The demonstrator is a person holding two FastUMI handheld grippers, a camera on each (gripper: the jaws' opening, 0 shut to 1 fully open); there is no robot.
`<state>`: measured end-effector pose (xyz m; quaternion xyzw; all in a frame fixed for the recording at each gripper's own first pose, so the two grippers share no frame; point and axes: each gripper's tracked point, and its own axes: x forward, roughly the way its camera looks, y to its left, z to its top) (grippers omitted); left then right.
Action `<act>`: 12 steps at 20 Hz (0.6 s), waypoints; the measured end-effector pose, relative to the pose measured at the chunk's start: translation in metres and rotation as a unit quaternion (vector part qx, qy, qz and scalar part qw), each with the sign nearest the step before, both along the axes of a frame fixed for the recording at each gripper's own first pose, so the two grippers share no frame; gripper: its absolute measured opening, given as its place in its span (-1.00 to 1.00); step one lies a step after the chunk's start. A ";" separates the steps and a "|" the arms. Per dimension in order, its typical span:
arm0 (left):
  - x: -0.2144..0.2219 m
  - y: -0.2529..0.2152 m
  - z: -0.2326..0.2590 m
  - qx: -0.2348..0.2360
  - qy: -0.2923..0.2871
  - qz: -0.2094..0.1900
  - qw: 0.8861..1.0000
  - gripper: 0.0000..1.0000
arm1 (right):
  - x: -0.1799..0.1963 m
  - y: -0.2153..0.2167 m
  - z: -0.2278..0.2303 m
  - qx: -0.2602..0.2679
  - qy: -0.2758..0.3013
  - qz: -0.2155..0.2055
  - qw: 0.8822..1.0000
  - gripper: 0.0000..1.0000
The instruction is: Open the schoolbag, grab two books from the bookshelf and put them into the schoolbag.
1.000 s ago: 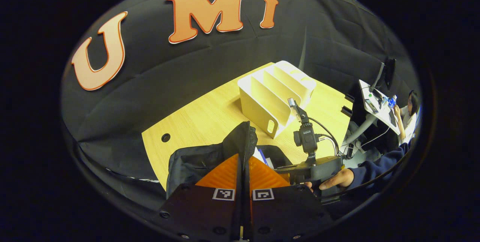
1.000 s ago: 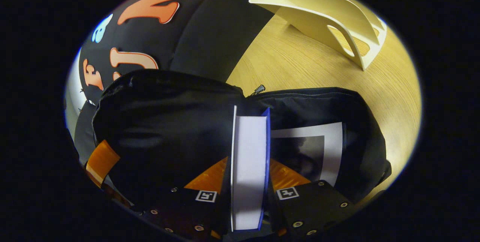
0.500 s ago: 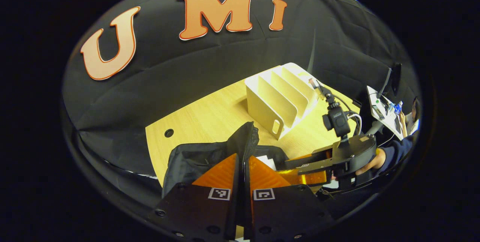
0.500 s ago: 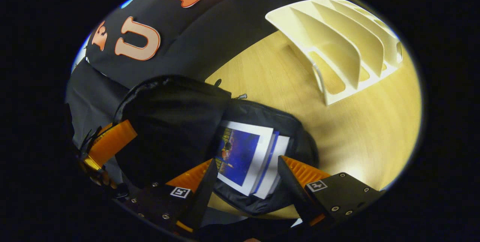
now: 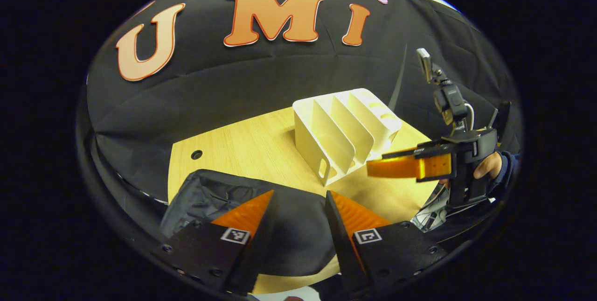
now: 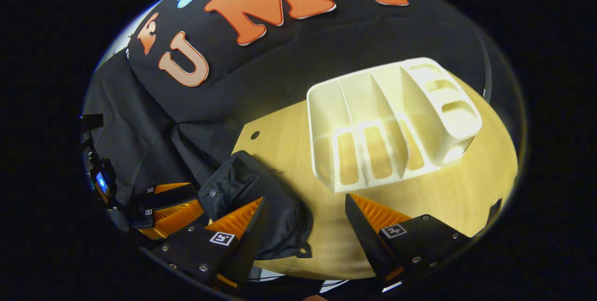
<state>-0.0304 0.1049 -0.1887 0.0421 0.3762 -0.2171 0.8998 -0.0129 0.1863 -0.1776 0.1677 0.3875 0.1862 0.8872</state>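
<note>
The black fabric schoolbag (image 5: 261,207) lies slumped at the wooden table's (image 5: 261,147) near edge; the cream slotted bookshelf (image 5: 343,130) mid-table looks empty. Left gripper (image 5: 298,207) and right gripper (image 6: 303,214) hover released, probably finished; zipping may remain.

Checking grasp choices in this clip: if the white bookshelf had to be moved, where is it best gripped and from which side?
Probably one of the upright dividers of the bookshelf, taken from above. They are thin flat walls standing parallel with open slots between them, so one finger can drop into each neighbouring slot. The slots look empty. The right gripper is open and nearest it; the left gripper is open over the schoolbag.
</note>
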 end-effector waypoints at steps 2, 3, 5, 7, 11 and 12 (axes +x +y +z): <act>0.010 -0.018 0.015 -0.020 -0.028 0.033 0.999 0.62 | 0.013 -0.026 0.020 -0.012 -0.036 0.000 0.999 0.95; 0.015 -0.028 0.026 -0.031 -0.045 0.049 0.997 0.73 | 0.018 -0.041 0.033 -0.015 -0.054 0.000 0.998 0.95; 0.025 -0.054 0.049 -0.052 -0.087 0.081 0.992 0.81 | 0.037 -0.059 0.059 -0.027 -0.105 0.001 0.994 0.95; 0.039 -0.069 0.065 -0.066 -0.136 0.114 0.982 0.95 | 0.054 -0.072 0.085 -0.053 -0.156 0.009 0.986 0.94; 0.044 -0.093 0.095 -0.082 -0.191 0.169 0.963 0.94 | 0.068 -0.081 0.134 -0.063 -0.237 0.019 0.969 0.94; 0.048 -0.099 0.105 -0.083 -0.204 0.175 0.959 0.94 | 0.069 -0.084 0.137 -0.069 -0.244 0.020 0.967 0.94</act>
